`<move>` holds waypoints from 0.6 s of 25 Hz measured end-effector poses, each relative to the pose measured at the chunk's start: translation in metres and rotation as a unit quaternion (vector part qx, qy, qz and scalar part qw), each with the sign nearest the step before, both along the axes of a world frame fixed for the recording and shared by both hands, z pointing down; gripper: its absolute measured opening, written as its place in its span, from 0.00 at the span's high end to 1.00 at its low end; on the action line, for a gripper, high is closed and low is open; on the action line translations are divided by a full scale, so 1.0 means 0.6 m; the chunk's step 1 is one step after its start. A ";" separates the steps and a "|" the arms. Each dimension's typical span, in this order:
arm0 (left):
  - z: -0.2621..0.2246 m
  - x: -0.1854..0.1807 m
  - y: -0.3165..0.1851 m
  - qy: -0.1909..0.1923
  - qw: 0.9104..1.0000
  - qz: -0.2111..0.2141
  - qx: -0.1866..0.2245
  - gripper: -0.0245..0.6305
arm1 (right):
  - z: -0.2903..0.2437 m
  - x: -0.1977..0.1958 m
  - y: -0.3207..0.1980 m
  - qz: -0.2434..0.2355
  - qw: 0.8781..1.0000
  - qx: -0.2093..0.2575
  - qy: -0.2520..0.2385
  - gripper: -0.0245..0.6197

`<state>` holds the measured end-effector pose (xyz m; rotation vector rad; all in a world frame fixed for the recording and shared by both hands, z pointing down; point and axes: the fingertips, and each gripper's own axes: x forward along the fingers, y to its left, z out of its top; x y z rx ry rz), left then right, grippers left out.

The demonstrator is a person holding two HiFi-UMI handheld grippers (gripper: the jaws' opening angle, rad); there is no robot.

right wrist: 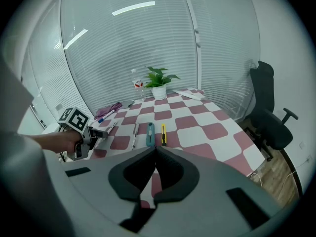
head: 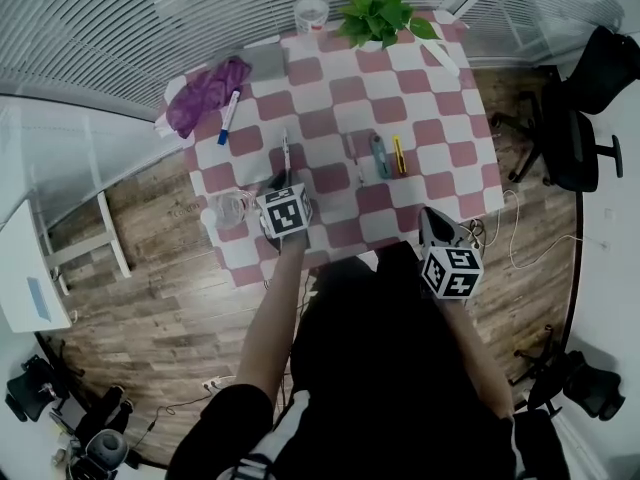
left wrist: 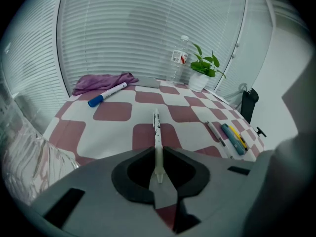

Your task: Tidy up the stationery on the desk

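Note:
My left gripper (head: 283, 190) (left wrist: 158, 153) is shut on the near end of a white pen (left wrist: 157, 132) (head: 285, 155), which points away across the checkered table (head: 450, 158). I cannot tell if the pen's far end rests on the cloth. A blue-capped marker (head: 229, 116) (left wrist: 106, 94) lies beside a purple cloth (head: 205, 93). A grey pen (head: 353, 158), a teal utility knife (head: 380, 155) (right wrist: 149, 134) and a yellow cutter (head: 399, 155) (right wrist: 163, 134) lie side by side mid-table. My right gripper (head: 432, 226) (right wrist: 155, 150) hovers at the table's front edge, shut and holding nothing.
A clear cup (head: 232, 208) stands just left of my left gripper. At the far edge are a water bottle (head: 312, 10), a potted plant (head: 378, 13) and a grey flat item (head: 265, 63). A black office chair (head: 580, 133) stands right of the table.

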<state>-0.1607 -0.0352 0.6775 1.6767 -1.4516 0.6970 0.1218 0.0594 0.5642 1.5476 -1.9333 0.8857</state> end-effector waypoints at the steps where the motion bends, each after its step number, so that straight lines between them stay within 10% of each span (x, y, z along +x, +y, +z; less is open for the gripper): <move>1: -0.003 0.005 0.001 0.008 1.000 -0.007 0.002 0.85 | 0.000 0.003 -0.001 -0.001 1.000 0.000 0.000 0.93; 15: -0.035 0.130 0.019 0.054 0.997 -0.048 0.020 0.85 | -0.006 0.068 -0.016 -0.030 1.000 0.000 -0.006 0.93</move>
